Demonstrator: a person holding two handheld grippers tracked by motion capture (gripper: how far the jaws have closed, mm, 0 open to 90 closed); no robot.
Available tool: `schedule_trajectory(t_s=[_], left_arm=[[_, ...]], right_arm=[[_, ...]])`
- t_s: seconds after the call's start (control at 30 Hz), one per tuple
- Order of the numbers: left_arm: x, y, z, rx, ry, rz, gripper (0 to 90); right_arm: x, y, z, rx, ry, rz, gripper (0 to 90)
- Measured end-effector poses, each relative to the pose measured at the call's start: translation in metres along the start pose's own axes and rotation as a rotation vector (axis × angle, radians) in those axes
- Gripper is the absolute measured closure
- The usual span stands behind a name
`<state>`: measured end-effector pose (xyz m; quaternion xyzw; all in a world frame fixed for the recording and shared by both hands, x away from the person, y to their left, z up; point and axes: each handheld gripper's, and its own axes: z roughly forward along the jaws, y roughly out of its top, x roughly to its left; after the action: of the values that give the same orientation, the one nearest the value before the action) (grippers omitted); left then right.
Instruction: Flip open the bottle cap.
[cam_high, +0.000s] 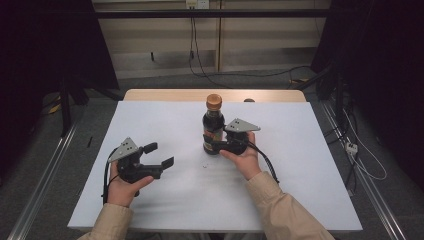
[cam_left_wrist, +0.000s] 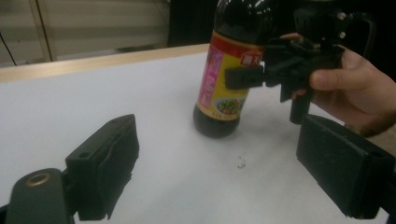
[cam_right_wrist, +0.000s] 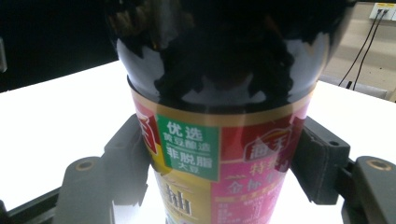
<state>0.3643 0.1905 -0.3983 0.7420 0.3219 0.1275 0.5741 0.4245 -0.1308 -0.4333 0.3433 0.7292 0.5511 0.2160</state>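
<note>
One table, white-topped, with a wooden strip along its far edge. One dark sauce bottle, upright at mid-table, orange cap, red and yellow label. One right gripper, jaws clamped on the bottle's labelled body from either side. One left gripper, jaws spread with nothing between them, off to the bottle's left and well apart from it.

Left tongs agape, right tongs clamped
</note>
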Motion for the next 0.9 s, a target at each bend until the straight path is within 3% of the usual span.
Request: schedule_trajectory(t_s=[0.1,0.23,0.47,0.63,0.7,0.9], left_arm=[[0.0,0.007,0.005,0.012,-0.011,0.02,25.9],[-0.002,0.016,0.011,0.055,0.002,0.089,36.9],[-0.003,0.031,0.02,0.054,-0.01,0.127,42.4],[-0.005,0.046,0.025,0.038,-0.021,0.116,42.6],[-0.005,0.053,0.027,0.028,-0.043,0.102,45.5],[-0.005,0.068,0.037,0.036,-0.057,0.101,52.7]], right_arm=[[0.0,0.0,0.0,0.001,0.001,-0.001,30.2],[0.0,0.0,0.0,-0.001,-0.001,-0.001,30.2],[0.0,0.0,0.001,-0.002,-0.002,0.0,30.2],[0.0,-0.001,0.001,-0.002,-0.003,-0.001,30.2],[0.0,-0.001,0.0,-0.002,-0.002,0.0,30.1],[0.0,-0.001,0.001,-0.001,-0.002,-0.001,30.1]])
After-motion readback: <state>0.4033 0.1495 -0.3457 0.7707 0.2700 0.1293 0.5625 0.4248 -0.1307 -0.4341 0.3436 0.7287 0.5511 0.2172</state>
